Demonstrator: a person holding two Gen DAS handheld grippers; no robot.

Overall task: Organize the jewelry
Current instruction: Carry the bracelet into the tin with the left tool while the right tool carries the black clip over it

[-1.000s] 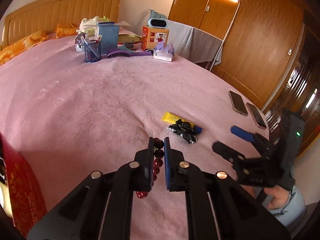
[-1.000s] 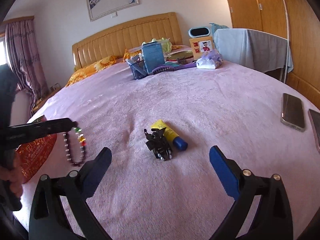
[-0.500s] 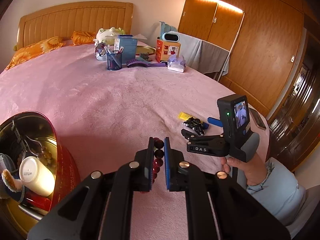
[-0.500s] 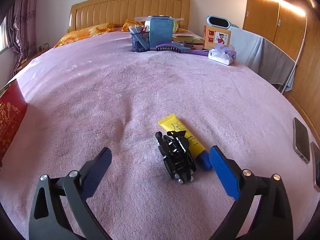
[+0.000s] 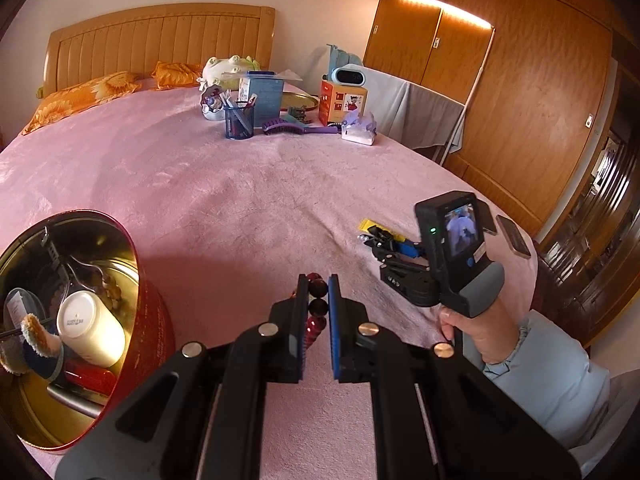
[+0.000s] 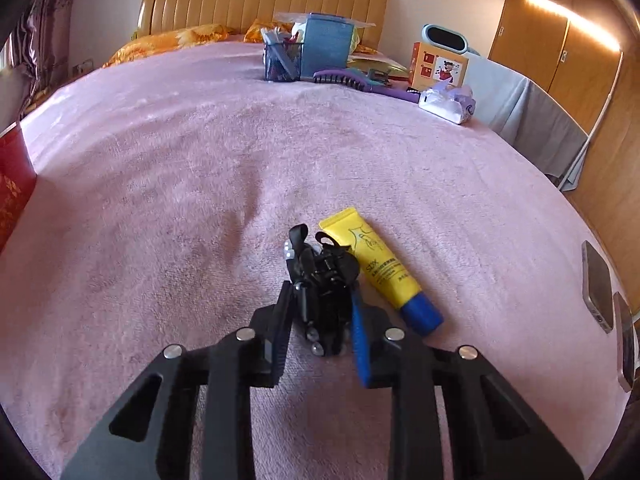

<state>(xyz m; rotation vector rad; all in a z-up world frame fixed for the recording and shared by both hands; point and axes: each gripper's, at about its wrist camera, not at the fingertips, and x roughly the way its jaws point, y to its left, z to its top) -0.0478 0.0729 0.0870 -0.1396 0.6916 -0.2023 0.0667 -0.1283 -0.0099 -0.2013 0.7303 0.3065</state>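
On the pink plush bed: my left gripper is clamped on a string of dark red round beads, held above the blanket beside the open red round tin. My right gripper is closing around a black tangled hair ornament, which lies touching a yellow tube with blue cap.
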